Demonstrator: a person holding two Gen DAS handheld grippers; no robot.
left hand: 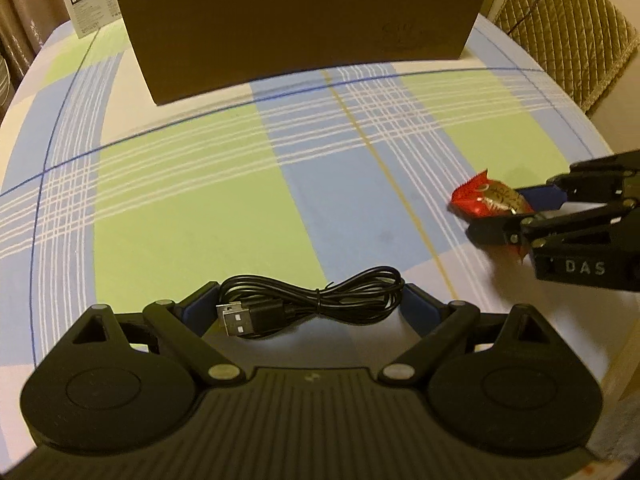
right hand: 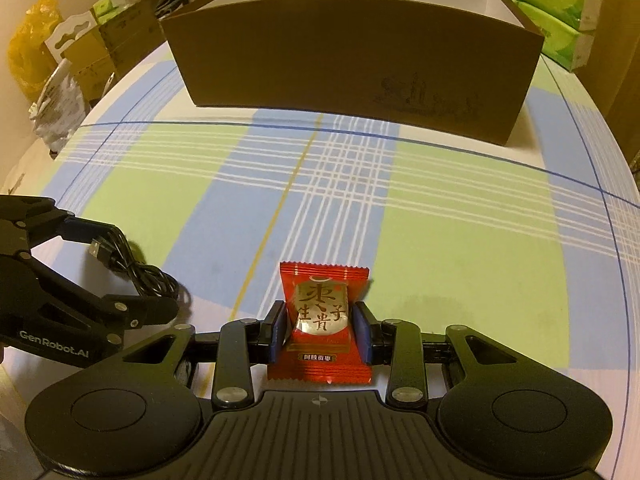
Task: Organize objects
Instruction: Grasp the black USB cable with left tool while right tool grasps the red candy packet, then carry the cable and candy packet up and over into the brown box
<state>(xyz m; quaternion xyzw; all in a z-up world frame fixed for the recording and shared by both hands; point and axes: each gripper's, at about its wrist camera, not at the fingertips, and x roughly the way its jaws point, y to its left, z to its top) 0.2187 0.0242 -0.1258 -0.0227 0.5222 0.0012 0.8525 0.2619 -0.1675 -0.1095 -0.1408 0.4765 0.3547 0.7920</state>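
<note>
1. Left gripper (left hand: 312, 306) clamps a bundled black USB cable (left hand: 308, 304) by its ends, jaws wide, held above the checked tablecloth (left hand: 180, 208)
2. Right gripper (right hand: 320, 330) pinches a red candy packet (right hand: 320, 320) btwn blue pads (right hand: 362, 334)
3. Brown cardboard box (right hand: 352, 60) stands open-topped at the table's far side, well apart from both

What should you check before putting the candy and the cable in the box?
1. Right hand-held gripper shut on the red candy packet: ok.
2. Left hand-held gripper holding the bundled black USB cable by both ends: ok.
3. Brown cardboard box open on top: ok.
4. Checked tablecloth bare between grippers and box: ok.
5. Room left inside the box: cannot tell, its floor is hidden.
</note>
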